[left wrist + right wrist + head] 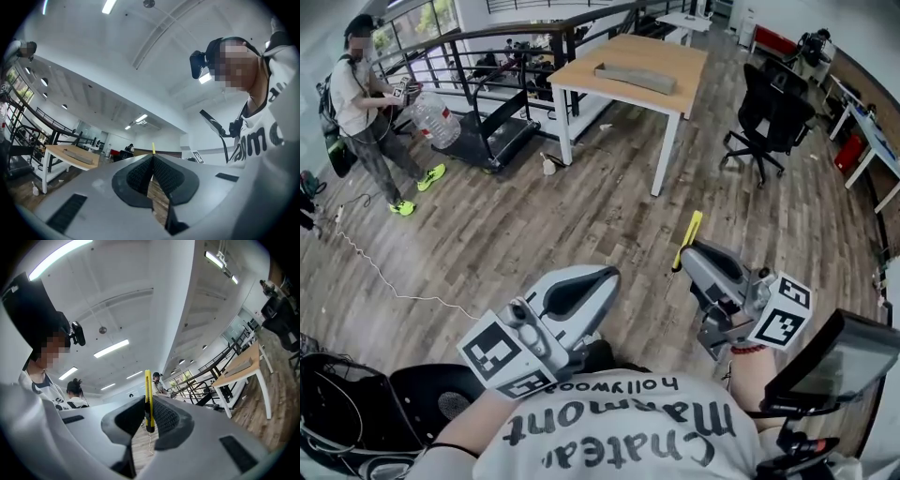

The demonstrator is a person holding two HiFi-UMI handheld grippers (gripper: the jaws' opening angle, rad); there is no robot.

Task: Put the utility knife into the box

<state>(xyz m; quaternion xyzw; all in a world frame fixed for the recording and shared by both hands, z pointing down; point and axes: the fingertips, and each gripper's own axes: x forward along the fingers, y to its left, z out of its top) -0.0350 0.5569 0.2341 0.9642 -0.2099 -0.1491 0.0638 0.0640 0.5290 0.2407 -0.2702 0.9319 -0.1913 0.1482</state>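
Right tool (pixel 149 414) clamps the yellow utility knife (pixel 688 240), blade-end forward. The box (pixel 635 78) lies well apart at 12 o'clock on the worktop (pixel 675 56) — left tool (pixel 152 164) closed, empty.

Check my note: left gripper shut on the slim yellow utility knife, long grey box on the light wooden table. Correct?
Not quite: the right gripper is shut on the slim yellow utility knife, as the right gripper view shows; the left gripper is shut, empty. The long grey box does lie on the light wooden table.
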